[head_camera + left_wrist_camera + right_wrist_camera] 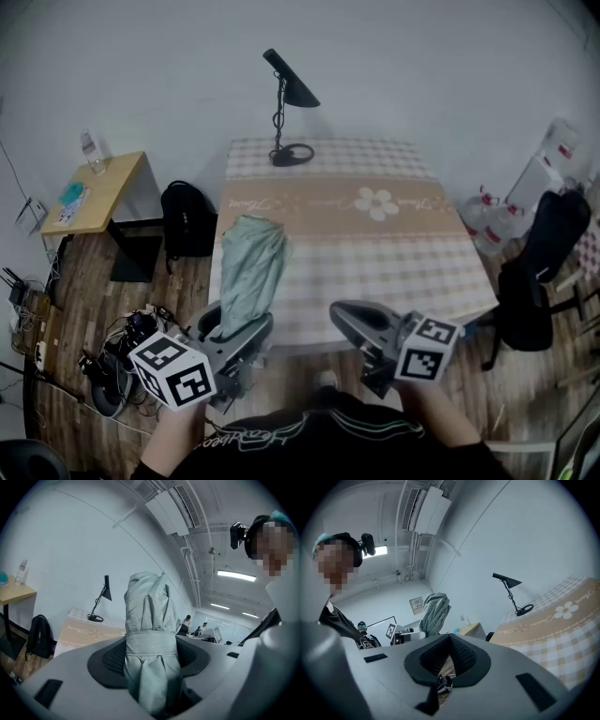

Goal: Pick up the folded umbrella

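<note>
The tablecloth [309, 202] bears cursive script too small to read. The left claw [236, 325] clamps the folded umbrella [251, 267] at its lower end. The right claw [345, 315] is closed and empty.

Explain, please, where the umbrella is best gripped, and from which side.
Grip the umbrella at its strap, across the narrow width, coming from the end nearest the person, along its length. The strap binds the cloth tight there, while the far end flares loose. The left gripper is shut on it just so.
</note>
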The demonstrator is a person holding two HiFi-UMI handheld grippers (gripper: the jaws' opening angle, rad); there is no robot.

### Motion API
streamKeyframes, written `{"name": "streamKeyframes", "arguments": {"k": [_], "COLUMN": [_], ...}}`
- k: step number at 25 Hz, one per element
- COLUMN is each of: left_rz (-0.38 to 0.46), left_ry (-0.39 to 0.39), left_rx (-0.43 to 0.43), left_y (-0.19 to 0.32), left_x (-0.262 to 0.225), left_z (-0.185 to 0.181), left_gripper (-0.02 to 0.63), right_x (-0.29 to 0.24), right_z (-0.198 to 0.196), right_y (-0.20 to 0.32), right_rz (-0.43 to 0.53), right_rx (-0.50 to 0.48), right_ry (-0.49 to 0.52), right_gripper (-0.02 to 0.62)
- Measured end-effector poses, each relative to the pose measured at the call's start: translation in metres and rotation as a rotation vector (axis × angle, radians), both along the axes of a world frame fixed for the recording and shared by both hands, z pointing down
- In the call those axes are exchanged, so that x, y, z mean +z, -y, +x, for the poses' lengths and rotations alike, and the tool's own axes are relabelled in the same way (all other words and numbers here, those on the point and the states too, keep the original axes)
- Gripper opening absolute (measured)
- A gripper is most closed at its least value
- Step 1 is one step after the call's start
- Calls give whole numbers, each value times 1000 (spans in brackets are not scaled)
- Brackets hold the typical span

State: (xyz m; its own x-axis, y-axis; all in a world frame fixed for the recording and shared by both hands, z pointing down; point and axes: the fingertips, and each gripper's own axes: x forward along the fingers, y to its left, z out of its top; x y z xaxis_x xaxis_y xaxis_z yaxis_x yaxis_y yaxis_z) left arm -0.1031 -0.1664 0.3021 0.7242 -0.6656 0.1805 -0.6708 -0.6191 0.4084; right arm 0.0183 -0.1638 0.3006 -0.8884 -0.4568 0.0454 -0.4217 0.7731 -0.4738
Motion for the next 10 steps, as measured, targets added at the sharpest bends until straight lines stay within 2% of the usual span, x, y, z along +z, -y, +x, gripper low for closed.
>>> {"name": "streamKeyframes", "arguments": {"k": [10], "left_rz": [3], "left_ry": [1], "left_rx": [20], "left_y": [3], "left_x": [2], "left_z": [-1], "left_gripper": [264], "right_x": [3], "right_z": [-2], "right_y": [0], "right_rz": [-2], "right_rx": [28], "right_ry": [-5], "right_gripper": [11]}}
